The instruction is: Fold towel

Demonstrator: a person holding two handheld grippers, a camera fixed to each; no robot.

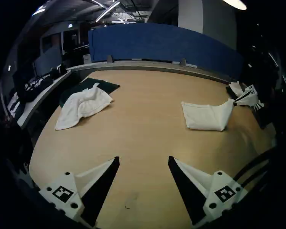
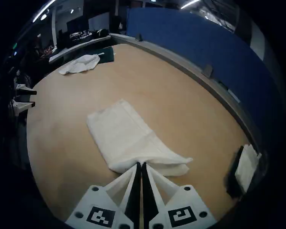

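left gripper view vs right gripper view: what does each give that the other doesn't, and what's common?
Left gripper view: the left hand-held gripper close up, open over bare table, plus a side look at the folded towel, one corner lifted toward the right hand-held gripper.
Right gripper view: close up, that gripper's fingers shut on the folded towel's edge.
Shared: the folded towel, the crumpled towel on a dark cloth, the blue partition and the table.

tabletop point(image 1: 143, 129): folded towel point(image 1: 206, 116) toward right edge, right gripper point(image 2: 140, 165) at its right end | crumpled towel point(image 1: 82, 105) on mat point(image 1: 106, 84), far-left corner | partition point(image 1: 162, 44) behind far edge
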